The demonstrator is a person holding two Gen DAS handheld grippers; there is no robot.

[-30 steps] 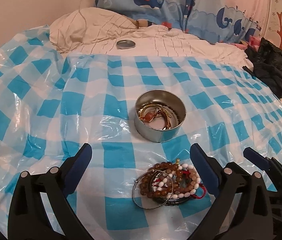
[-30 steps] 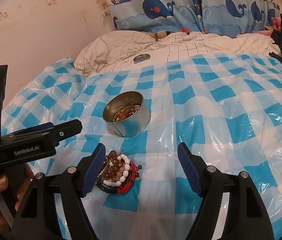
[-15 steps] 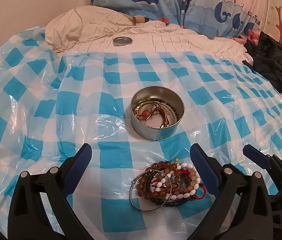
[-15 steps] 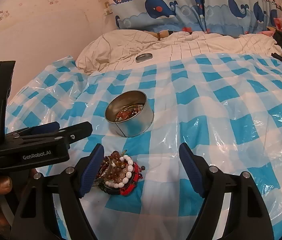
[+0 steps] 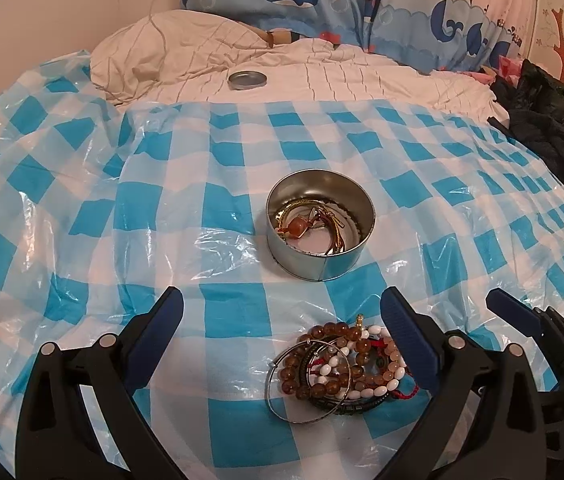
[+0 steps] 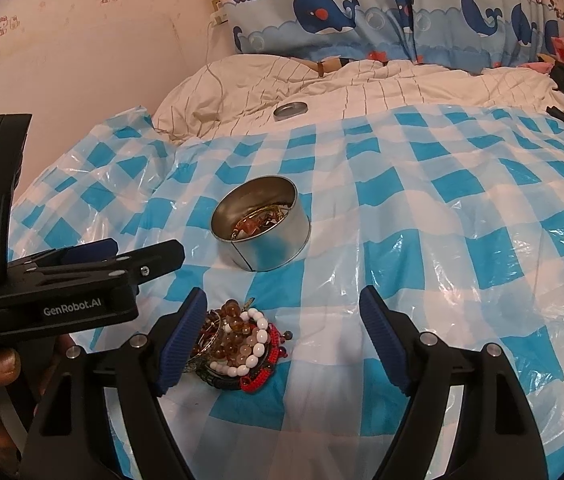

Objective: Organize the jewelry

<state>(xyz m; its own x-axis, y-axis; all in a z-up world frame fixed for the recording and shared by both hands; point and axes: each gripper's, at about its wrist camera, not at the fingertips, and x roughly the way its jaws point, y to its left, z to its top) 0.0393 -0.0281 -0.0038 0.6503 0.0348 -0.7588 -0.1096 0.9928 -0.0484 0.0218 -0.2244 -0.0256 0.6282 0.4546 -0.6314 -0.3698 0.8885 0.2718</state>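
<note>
Your left gripper (image 5: 282, 312) hangs with jaws spread wide and empty over the bed (image 5: 362, 80), and your right gripper (image 6: 282, 312) is just as wide and empty. Under both lies the checked sheet (image 5: 82, 208). On it the tin (image 5: 320, 224) stands upright with a few pieces inside. Nearer you than the tin, the bracelets (image 5: 342, 368) lie heaped, beside the left gripper's right finger. Beyond the tin, the lid (image 5: 247, 79) rests on the bedding.
</note>
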